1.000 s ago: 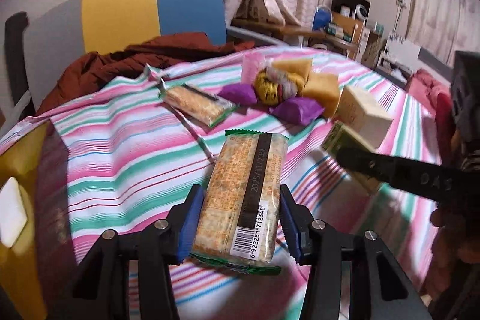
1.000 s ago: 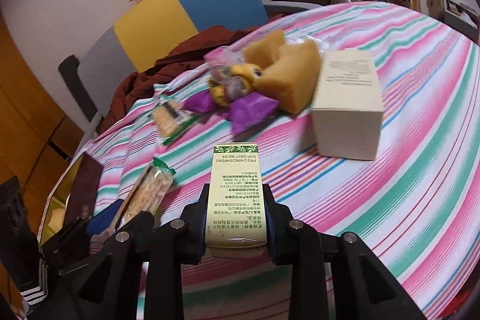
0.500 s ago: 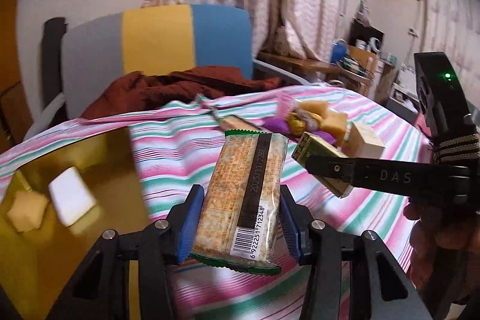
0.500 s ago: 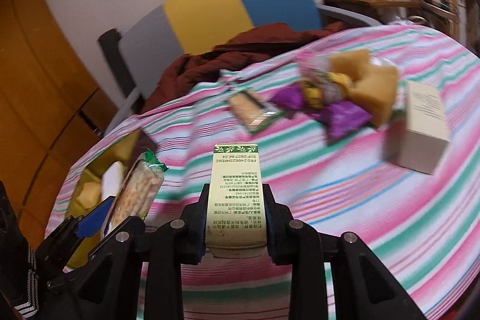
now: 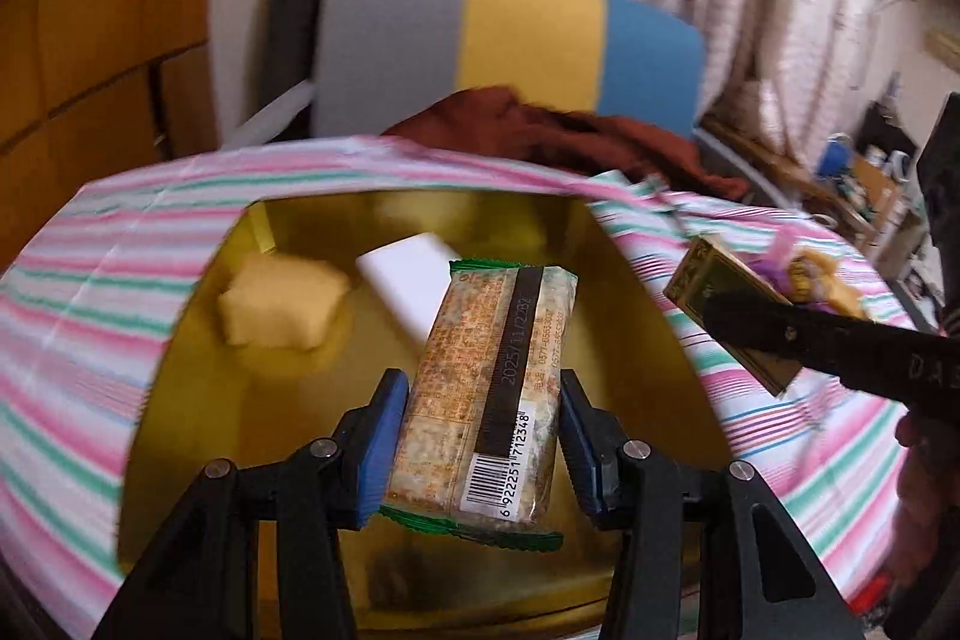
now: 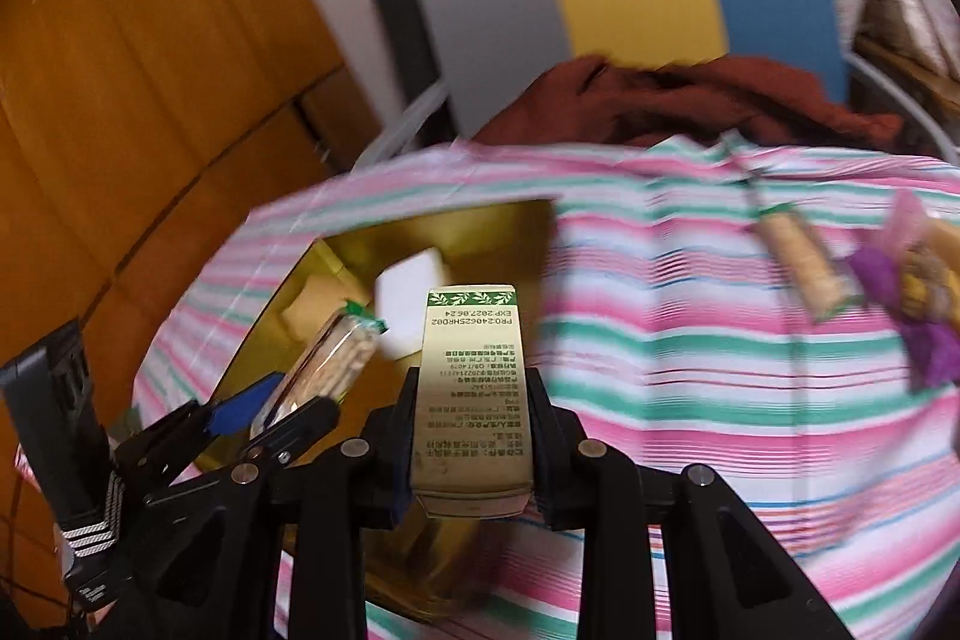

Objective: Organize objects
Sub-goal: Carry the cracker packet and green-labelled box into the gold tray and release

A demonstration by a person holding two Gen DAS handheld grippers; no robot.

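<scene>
A second ago both tongs were over the middle of the striped worktop (image 5: 90, 280), facing the heap of snacks; now both have swung across to the gold tray (image 5: 624, 292) at its edge, and the tray fills the view under them where before it showed only as a sliver at the side.

The left tongs (image 5: 474, 445) point steeply down over the tray, their blue pads pinching a clear cracker pack (image 5: 486, 388) by its long sides, barcode end nearest the handle. The pack hangs above the tray's floor, clear of it. The right tongs (image 6: 471, 451) sit just beside the left ones, nearer the tray's right wall, also angled down, pressed tight on a slim green-and-cream box (image 6: 471, 388) that sticks out forward over the tray's near edge.

Inside the tray, toward its far wall, lie a pale yellow sponge cake (image 5: 282, 304) and a white block (image 5: 414, 280), side by side.

Away from the tray, across the worktop, a second cracker pack (image 6: 804, 262) and the purple and yellow wrappers (image 6: 924, 304) lie where they were. Beyond the tray's far wall, a rust-brown cloth (image 5: 558, 130) drapes a chair (image 5: 528, 40) with a grey, yellow and blue back.
</scene>
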